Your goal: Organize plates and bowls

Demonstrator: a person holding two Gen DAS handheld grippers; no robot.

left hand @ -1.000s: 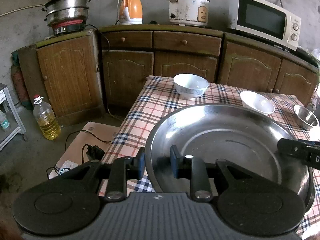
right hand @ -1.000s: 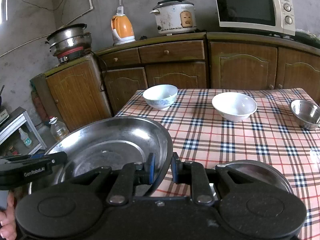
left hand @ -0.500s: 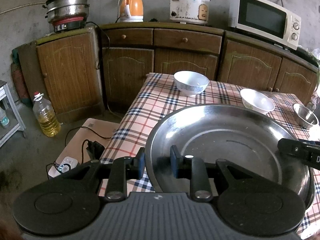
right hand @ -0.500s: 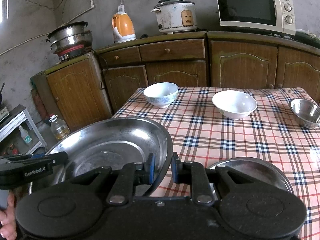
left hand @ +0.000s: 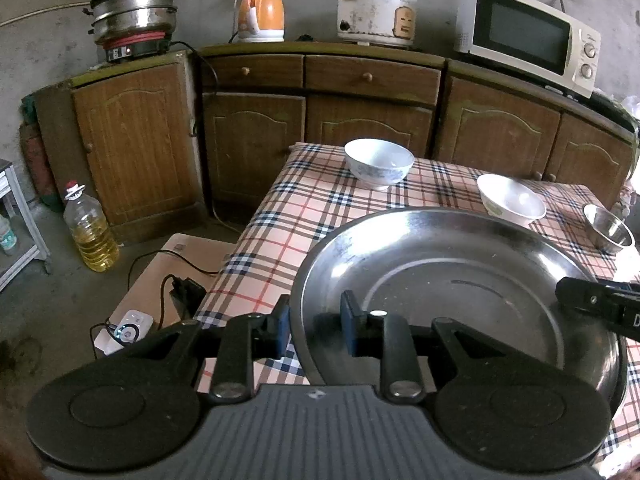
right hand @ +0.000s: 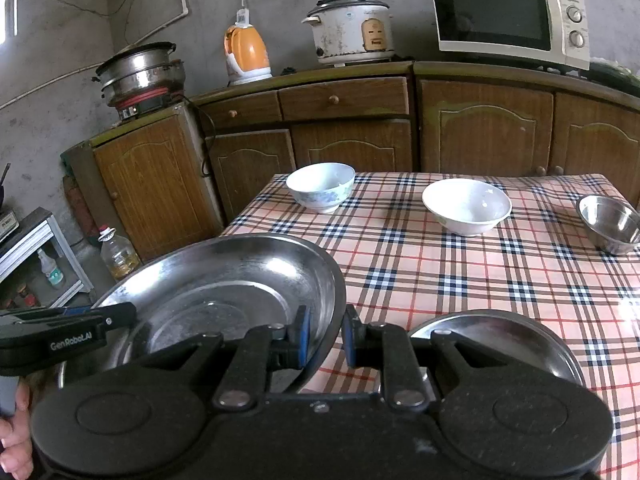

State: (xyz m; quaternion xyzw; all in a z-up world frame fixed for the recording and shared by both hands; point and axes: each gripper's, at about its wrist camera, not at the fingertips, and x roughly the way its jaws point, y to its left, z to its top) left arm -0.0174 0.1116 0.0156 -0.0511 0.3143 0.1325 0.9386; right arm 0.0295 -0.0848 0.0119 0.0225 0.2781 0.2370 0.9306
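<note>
Both grippers hold one large steel basin [left hand: 460,292] [right hand: 224,292] above the near left part of the checked table [right hand: 460,264]. My left gripper [left hand: 314,326] is shut on its left rim. My right gripper [right hand: 324,338] is shut on its right rim. A smaller steel plate [right hand: 496,340] lies on the table just right of the right gripper. A patterned white bowl [right hand: 321,186], a plain white bowl [right hand: 466,206] and a small steel bowl [right hand: 610,222] stand along the far side.
Wooden cabinets [right hand: 352,132] behind the table carry a steamer pot [right hand: 140,76], an orange kettle [right hand: 245,54], a rice cooker [right hand: 352,32] and a microwave [right hand: 508,16]. An oil bottle [left hand: 90,232] and a power strip [left hand: 128,326] are on the floor at the left.
Both grippers and the basin have risen a little; the bowls and table sit slightly lower in both views. The grips have not changed.
</note>
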